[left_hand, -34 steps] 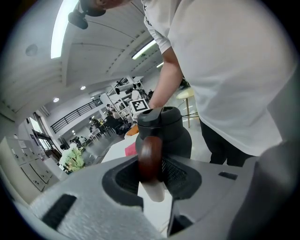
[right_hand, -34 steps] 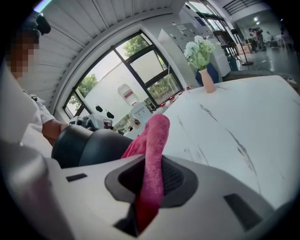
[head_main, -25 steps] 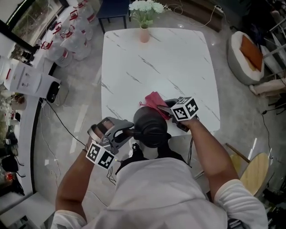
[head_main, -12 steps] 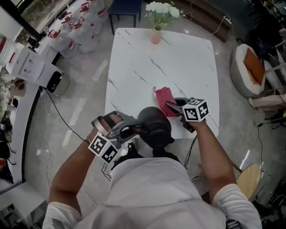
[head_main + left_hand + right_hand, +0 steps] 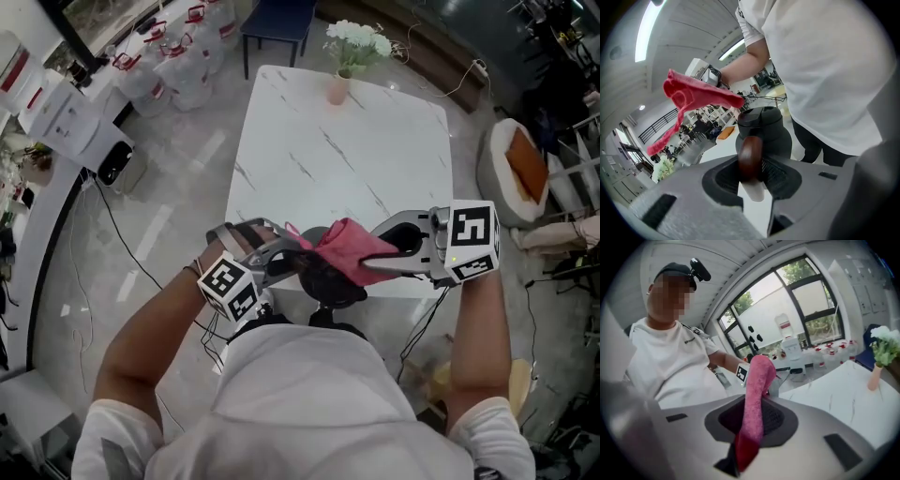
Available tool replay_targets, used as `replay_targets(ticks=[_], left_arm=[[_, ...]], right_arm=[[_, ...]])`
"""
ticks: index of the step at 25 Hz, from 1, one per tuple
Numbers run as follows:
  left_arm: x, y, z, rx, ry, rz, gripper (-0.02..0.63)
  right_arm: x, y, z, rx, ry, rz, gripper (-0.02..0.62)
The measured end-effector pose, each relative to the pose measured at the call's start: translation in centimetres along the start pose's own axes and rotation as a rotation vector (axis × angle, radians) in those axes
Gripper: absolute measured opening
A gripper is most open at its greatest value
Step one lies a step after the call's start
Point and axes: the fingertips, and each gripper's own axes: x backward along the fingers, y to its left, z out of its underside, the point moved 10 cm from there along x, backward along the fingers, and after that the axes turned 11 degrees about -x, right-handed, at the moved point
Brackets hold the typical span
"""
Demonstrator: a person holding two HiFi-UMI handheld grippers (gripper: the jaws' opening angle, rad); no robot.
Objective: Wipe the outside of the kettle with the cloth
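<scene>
1. Your right gripper (image 5: pixel 370 267) pinches the pink cloth (image 5: pixel 345 246) tight between its jaws.
2. The cloth hangs just above the black kettle (image 5: pixel 328 281); the left gripper view shows a gap between them.
3. Your left gripper (image 5: pixel 281 258) is clamped on the kettle's brown handle (image 5: pixel 750 157).
4. The kettle is at the near edge of the white table (image 5: pixel 347 159), close before your chest.
5. A vase (image 5: pixel 337 89) of flowers stands at the far edge.
</scene>
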Motion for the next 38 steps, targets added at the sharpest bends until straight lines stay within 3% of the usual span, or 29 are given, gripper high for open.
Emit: replay_targets(ticks=[3,6,9,15,22,38], left_arm=[[-0.2,0.1,-0.6,-0.040,-0.002,0.011,0.109],[-0.3,0.0,-1.0,-0.068,0.001,0.015,0.109],[-0.3,-0.2,-1.3,-0.082,0.007,0.013,0.109],[-0.1,-0.5,-1.4,-0.066,0.024,-0.006,0.109],[-0.1,-0.6,-2.1,-0.089,0.034,-0.008,0.109],[-0.2,-0.2,-2.0,-0.073,0.044,0.015,0.110]], right_arm=[[-2.6,-1.1,0.8,-0.021,0.149,-0.010,0.063],[-5.0,-3.3,2.0,-0.010,0.297,0.086,0.063],[-6.8,-4.7,2.4,0.034,0.375,0.154,0.063],[-8.2,-6.1,1.7,0.067,0.398,0.194,0.061],[-10.7,-7.9,1.9,0.125,0.509,0.237,0.061],[-15.5,-16.2,4.5,0.042,0.582,0.267,0.060]])
